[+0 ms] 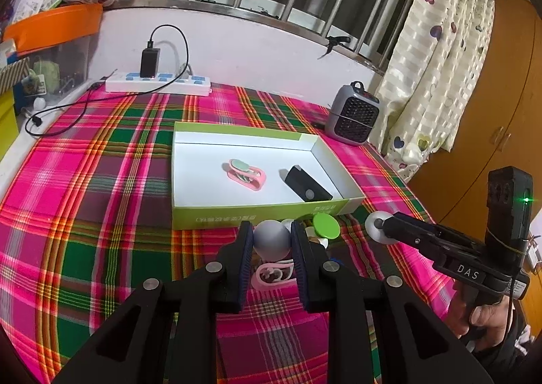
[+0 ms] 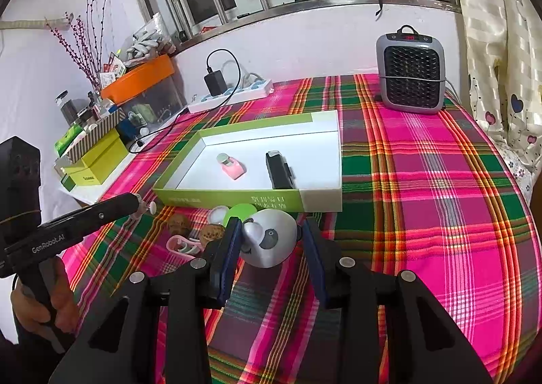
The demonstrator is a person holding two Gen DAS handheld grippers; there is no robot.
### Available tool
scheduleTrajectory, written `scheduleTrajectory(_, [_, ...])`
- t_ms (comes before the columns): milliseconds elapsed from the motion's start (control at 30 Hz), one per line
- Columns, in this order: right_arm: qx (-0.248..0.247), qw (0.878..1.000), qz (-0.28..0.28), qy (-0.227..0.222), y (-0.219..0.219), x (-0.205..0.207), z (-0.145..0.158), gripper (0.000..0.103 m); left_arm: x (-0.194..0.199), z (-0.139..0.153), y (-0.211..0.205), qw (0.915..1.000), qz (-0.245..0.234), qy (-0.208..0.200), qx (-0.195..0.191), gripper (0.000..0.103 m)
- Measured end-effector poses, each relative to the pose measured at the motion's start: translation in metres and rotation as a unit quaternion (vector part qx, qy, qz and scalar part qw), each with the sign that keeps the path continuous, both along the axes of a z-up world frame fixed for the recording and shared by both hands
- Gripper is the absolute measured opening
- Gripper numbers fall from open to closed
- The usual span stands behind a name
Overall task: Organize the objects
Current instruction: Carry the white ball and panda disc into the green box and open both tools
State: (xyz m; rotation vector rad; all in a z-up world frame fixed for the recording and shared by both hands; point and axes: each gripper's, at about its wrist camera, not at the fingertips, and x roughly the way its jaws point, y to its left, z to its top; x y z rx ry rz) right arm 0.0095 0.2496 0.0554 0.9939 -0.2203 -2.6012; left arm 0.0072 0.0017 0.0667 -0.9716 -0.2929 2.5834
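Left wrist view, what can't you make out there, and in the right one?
- Left wrist view: pink clip half hidden behind left gripper and its grey ball.
- Both views: box print too small, upside down.
- Right wrist view: hand cut off by the edge; walnut partly behind right gripper.
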Motion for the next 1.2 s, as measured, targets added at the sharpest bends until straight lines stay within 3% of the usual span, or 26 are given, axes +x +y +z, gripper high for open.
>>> scheduleTrajectory(600, [0.006,1.000,0.007,0.004,-0.007,-0.014,0.004,0.038,-0.023,0.000,0.014,0.9998,-0.010,-0.008,-0.014,0.021])
scheduleTrajectory(1200, [0.024,1.000,0.017,0.007,-0.022,-0.065,0.012,0.038,-0.081,0.003,0.024,0.9990,-0.021,-0.019,-0.035,0.021])
